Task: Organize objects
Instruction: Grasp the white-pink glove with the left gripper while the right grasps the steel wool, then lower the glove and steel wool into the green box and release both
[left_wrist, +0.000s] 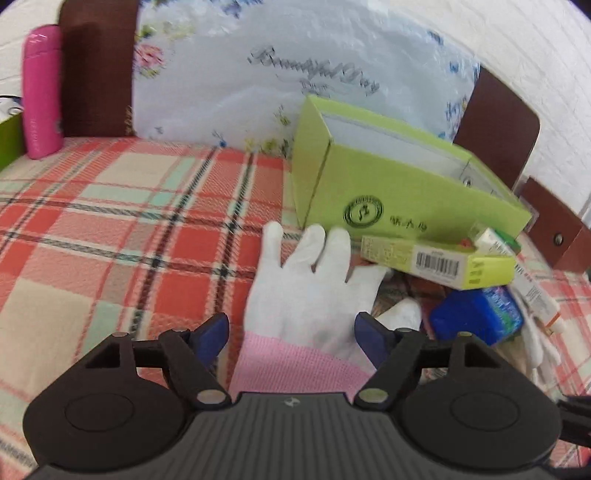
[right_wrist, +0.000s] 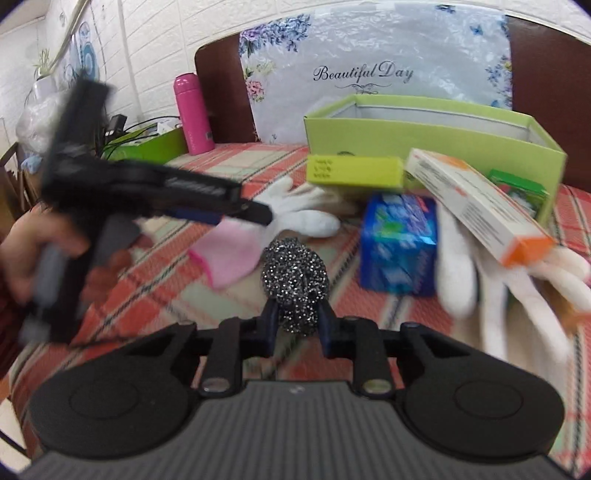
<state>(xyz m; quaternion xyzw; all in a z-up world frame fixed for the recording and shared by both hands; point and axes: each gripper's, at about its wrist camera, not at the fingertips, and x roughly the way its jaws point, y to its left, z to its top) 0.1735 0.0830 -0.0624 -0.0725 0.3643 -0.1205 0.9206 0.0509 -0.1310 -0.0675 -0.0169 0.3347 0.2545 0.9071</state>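
Note:
My right gripper (right_wrist: 297, 314) is shut on a grey steel-wool scrubber (right_wrist: 295, 275), which bulges out ahead of the pads. My left gripper (left_wrist: 291, 328) stands open over a white glove with a pink cuff (left_wrist: 310, 280); the glove lies flat on the plaid cloth between the blue pads, untouched. In the right wrist view the left gripper (right_wrist: 258, 214) hovers above that glove (right_wrist: 306, 218), held by a hand at the left. An open green box (left_wrist: 388, 184) (right_wrist: 443, 136) stands behind the pile.
Beside the box lie a yellow-green carton (left_wrist: 436, 258) (right_wrist: 354, 171), a blue packet (left_wrist: 476, 314) (right_wrist: 399, 243), a white-and-orange carton (right_wrist: 476, 206) and a second white glove (right_wrist: 517, 295). A pink bottle (left_wrist: 40, 92) (right_wrist: 194, 114) stands far left by a floral bag (right_wrist: 369, 55).

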